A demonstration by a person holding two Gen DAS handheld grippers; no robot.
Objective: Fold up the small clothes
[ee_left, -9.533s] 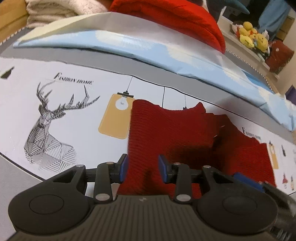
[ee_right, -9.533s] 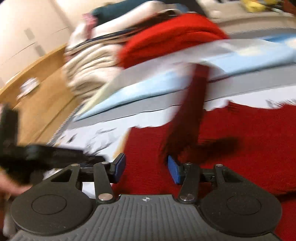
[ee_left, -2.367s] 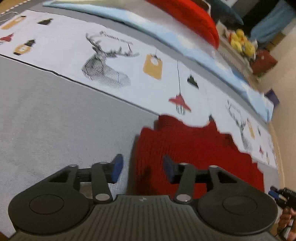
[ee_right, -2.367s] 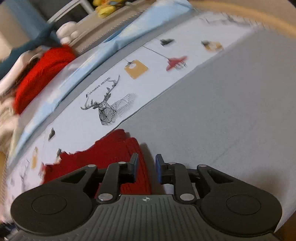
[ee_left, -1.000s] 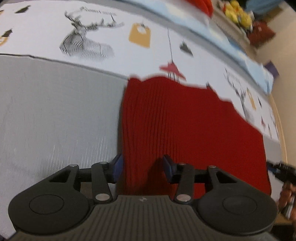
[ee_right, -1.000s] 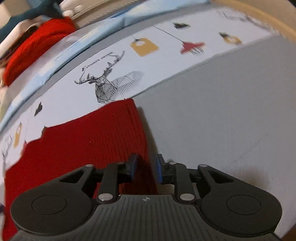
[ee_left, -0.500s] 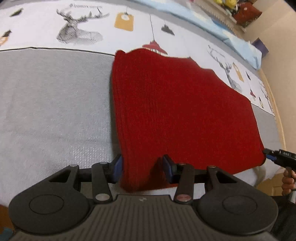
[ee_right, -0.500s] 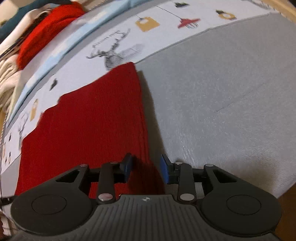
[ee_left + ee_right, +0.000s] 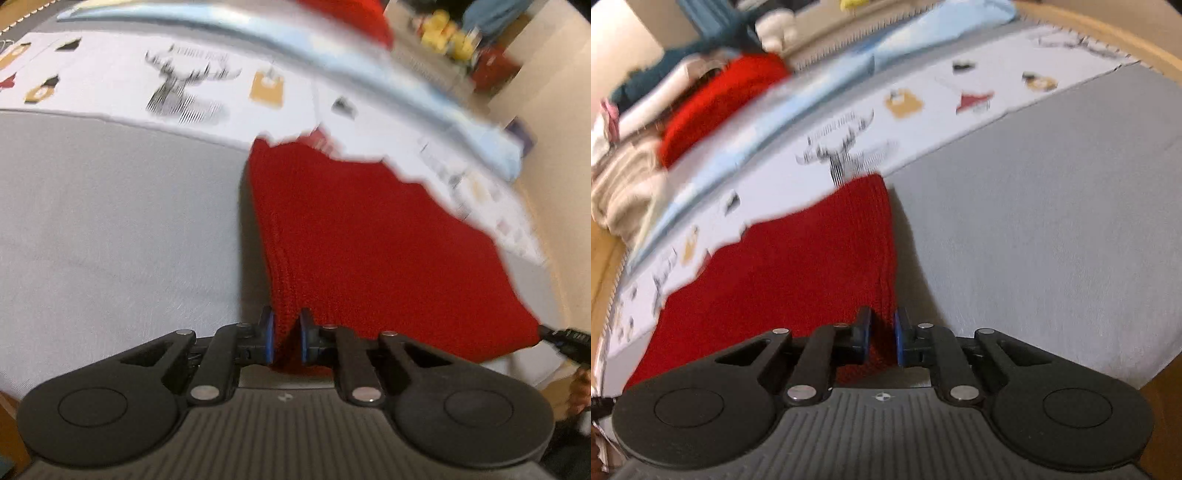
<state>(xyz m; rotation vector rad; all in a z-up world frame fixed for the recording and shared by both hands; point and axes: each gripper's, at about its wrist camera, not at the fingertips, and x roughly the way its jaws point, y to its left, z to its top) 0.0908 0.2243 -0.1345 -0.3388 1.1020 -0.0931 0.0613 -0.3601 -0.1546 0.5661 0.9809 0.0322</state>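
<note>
Red knit garment (image 9: 369, 236), ribbed chunky weave, lies spread on a grey woven bed cover (image 9: 110, 229), soft matte fabric with fine grain; its far edge is ragged and stepped against a white printed sheet (image 9: 110, 81) with a black line-drawn deer head, yellow tag shapes and small lamp motifs. Left gripper (image 9: 284, 338), black plastic with blue pads, is closing, and its pads already pinch the near left corner of the garment, a vertical ridge of knit bunched between them. In the left wrist view the garment fills the field from 12 to 3 o'clock of the jaws, its left hem running straight up toward 12. Right gripper (image 9: 882, 339), same black build with blue pads, is also closing, pads clamped on the near right corner of the garment (image 9: 798, 273), a narrow fold of knit standing between them. In the right wrist view the cloth spreads from 9 to 12 o'clock, its right hem straight and thick-edged. At 3 o'clock in the left view, the other tool's dark tip shows at the garment's far corner. Beyond the sheet lies a pale blue smooth fabric band (image 9: 820, 99), then a bright red fuzzy bundle (image 9: 716, 103) and cream fluffy folded textiles (image 9: 620, 184) near 10 o'clock. Both views are motion-blurred at the far end.
</note>
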